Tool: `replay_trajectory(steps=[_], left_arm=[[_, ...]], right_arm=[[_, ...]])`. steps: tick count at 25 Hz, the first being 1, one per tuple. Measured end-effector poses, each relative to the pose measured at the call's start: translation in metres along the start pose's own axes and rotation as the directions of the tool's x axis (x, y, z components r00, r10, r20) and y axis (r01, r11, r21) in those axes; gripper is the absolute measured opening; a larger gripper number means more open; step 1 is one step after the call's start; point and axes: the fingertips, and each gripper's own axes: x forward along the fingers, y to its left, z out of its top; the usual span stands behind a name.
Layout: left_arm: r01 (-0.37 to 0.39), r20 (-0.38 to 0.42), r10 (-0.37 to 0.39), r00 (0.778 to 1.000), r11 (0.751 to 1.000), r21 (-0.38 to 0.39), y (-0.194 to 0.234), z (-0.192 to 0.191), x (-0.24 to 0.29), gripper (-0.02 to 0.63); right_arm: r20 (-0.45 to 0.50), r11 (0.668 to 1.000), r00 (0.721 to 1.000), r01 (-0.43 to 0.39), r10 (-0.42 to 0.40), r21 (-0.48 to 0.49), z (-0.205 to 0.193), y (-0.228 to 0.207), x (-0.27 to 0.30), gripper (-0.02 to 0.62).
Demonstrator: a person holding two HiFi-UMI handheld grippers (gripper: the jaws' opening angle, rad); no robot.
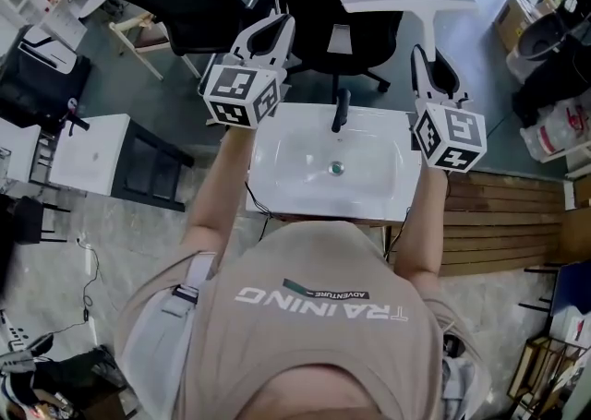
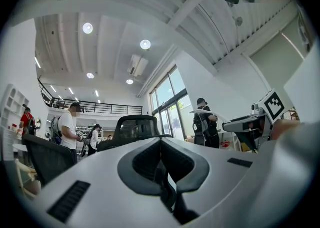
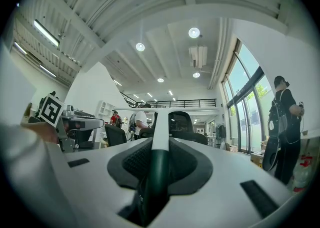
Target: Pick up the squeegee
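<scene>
The squeegee [image 1: 411,5] has a long white blade on a white stem with a dark green handle [image 3: 156,172]. It is held up in the air beyond the sink, blade level. My right gripper [image 1: 423,56] is shut on the handle, which runs straight up between its pads in the right gripper view. The left gripper [image 1: 274,30] is raised at about the same height to the left, with its jaws together and nothing between them [image 2: 161,144]. In the left gripper view the blade [image 2: 210,113] and the right gripper [image 2: 252,124] show off to the right.
Below the grippers stands a white sink [image 1: 277,164] with a black faucet [image 1: 341,112] and a drain [image 1: 336,167]. Black office chairs [image 1: 346,3] stand behind it. A white cabinet [image 1: 88,155] is at the left, wooden planks [image 1: 503,224] at the right. People stand in the background.
</scene>
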Motion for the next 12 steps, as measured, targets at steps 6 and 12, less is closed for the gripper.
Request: replay_trajectory(steps=[6,12], left_arm=[[0.002,-0.021,-0.002,1.000,1.000,-0.001,0.0009,-0.0061,0.0013,0.012],[0.006,-0.026,-0.006,1.000,1.000,-0.003,0.0027,-0.0103,0.0025,0.012]], right_arm=[[0.001,1.000,1.000,0.007,-0.007,0.008,0.0017,-0.0070,0.0021,0.098],[-0.010,1.000,1.000,0.007,-0.007,0.006,-0.0012,-0.0086,0.0067,0.098]])
